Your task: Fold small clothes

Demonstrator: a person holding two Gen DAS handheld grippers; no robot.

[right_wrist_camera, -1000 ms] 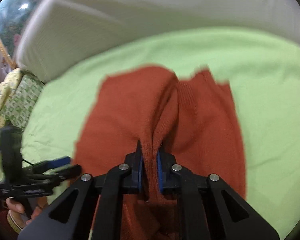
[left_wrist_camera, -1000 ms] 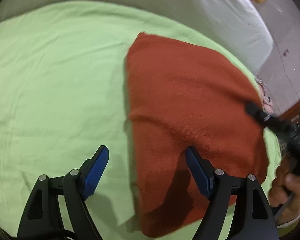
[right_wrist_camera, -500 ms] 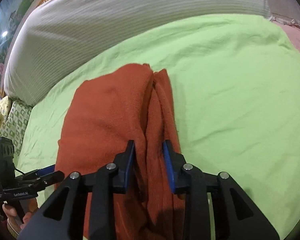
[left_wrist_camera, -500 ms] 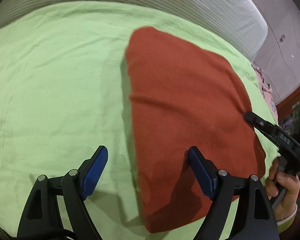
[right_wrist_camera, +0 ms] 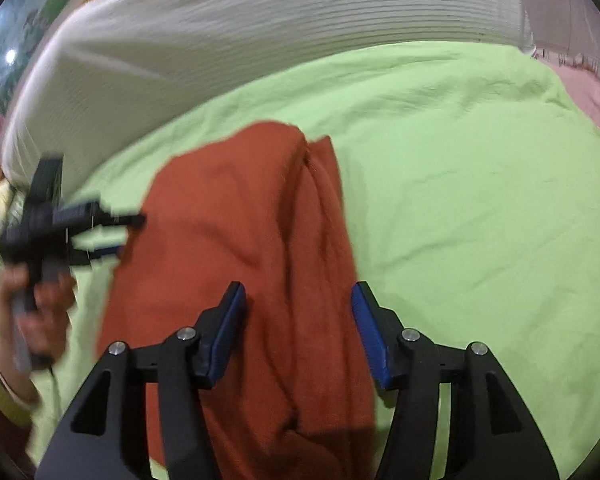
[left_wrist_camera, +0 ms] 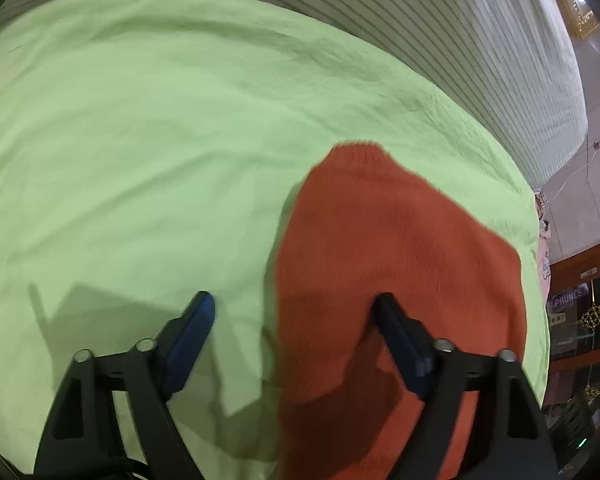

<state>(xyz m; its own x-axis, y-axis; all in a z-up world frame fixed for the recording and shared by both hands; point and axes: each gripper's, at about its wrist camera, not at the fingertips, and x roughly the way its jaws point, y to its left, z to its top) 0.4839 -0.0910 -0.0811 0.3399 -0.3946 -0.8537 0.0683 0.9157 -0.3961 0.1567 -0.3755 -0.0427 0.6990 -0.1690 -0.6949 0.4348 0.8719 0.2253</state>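
Garment position serves as the reference: a rust-red knitted piece, folded, lies flat on the light green sheet. Nearest the right wrist camera, the right gripper hangs over the near end of the garment with its jaws spread and opening; the doubled, ridged right-hand edge of the garment lies between the blue pads, and neither pad presses on the cloth. In the left wrist view, the left gripper straddles the left edge of the garment, jaws spread and closing: one blue pad stands over bare sheet beside the garment, the other over the knit, with no cloth pinched. In the right wrist view the left gripper, blurred, appears at the garment's left edge, carried by a person's hand. Beyond the far end of the garment, the green sheet ends against a white ribbed bedcover. A pink fabric lies beyond the sheet's far right corner.
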